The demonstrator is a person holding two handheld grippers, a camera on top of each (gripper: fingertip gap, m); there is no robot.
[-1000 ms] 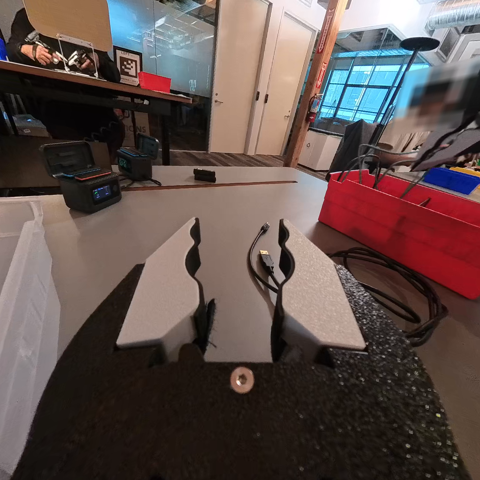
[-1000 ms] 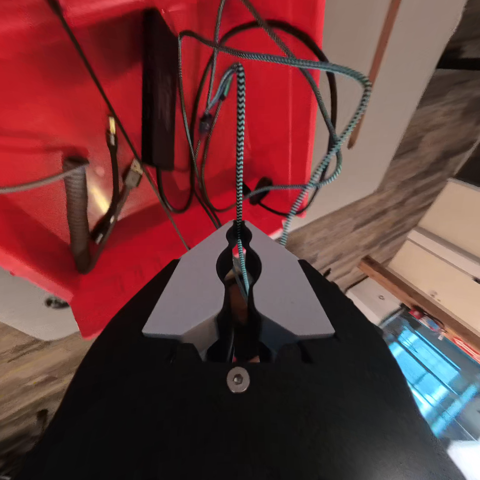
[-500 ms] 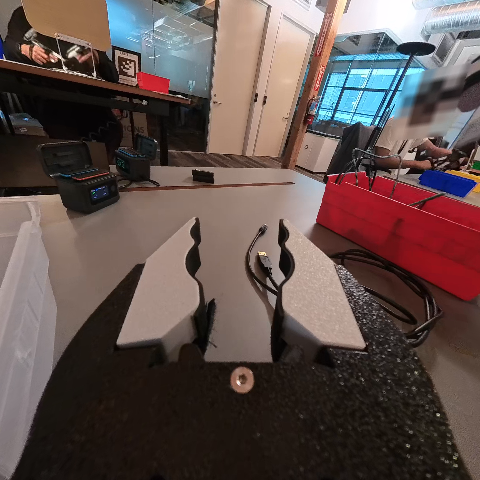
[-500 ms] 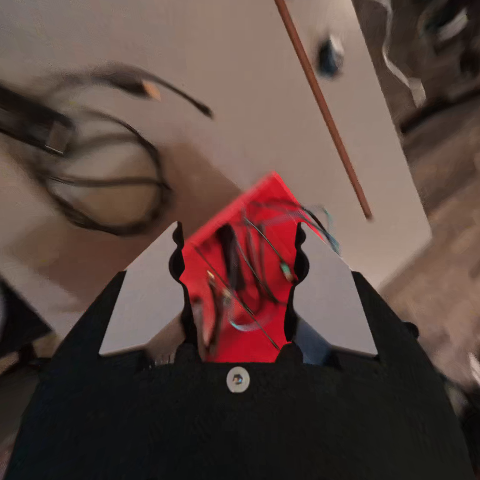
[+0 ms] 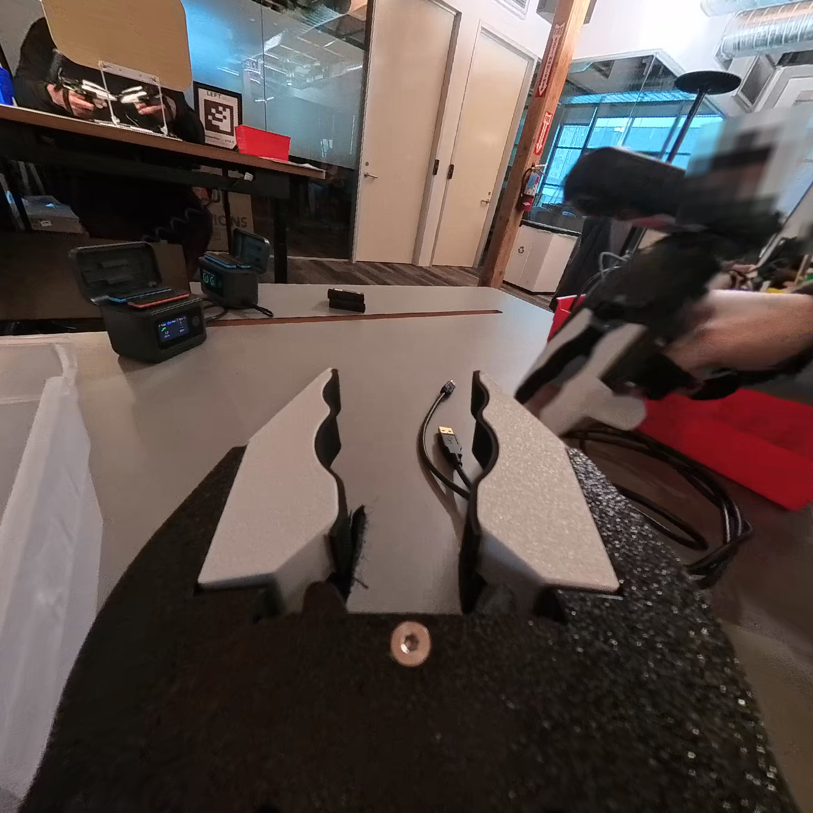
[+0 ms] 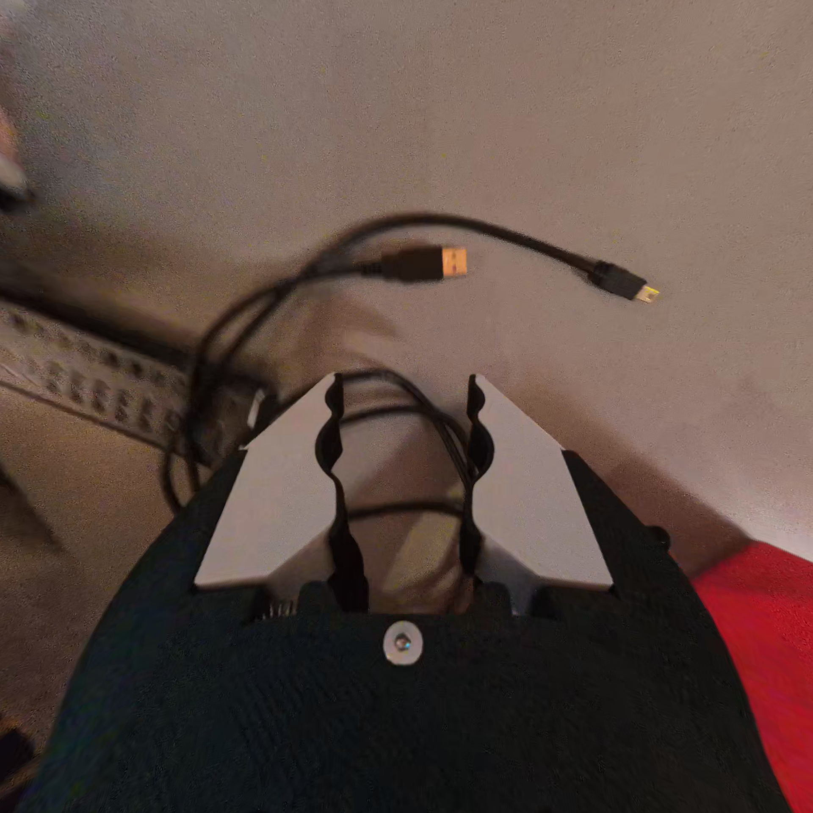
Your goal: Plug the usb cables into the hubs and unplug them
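Big grey counter [image 5: 396, 347], wide and flat. Red bin [image 5: 726, 444] near the right edge of the counter, only partly in view, nothing inside it to be seen from here. Clear plastic box [image 5: 44, 506] at the left edge. Two small black cases [image 5: 145, 308] with lids up, toward the far left corner.

Left hand-held gripper [image 5: 404, 444] low over the counter, fingers spread apart, nothing held. Right hand-held gripper [image 6: 402, 422] over the black cable [image 6: 506, 233], fingers apart too, nothing held; blurry in the left view.

Black cable loose on the counter, between the near edge and the red bin, coiled in loops [image 5: 686, 506] on one side. Thin, bendy, likely floppy when lifted. Big flat gold plug [image 6: 453, 263] on one end, tiny plug [image 6: 633, 288] on the other, both lying bare, well apart.

No hub in sight. Nothing plugged in yet. Looks like an early step: picking up a plug, finding a hub, pushing in, pulling out, all left.
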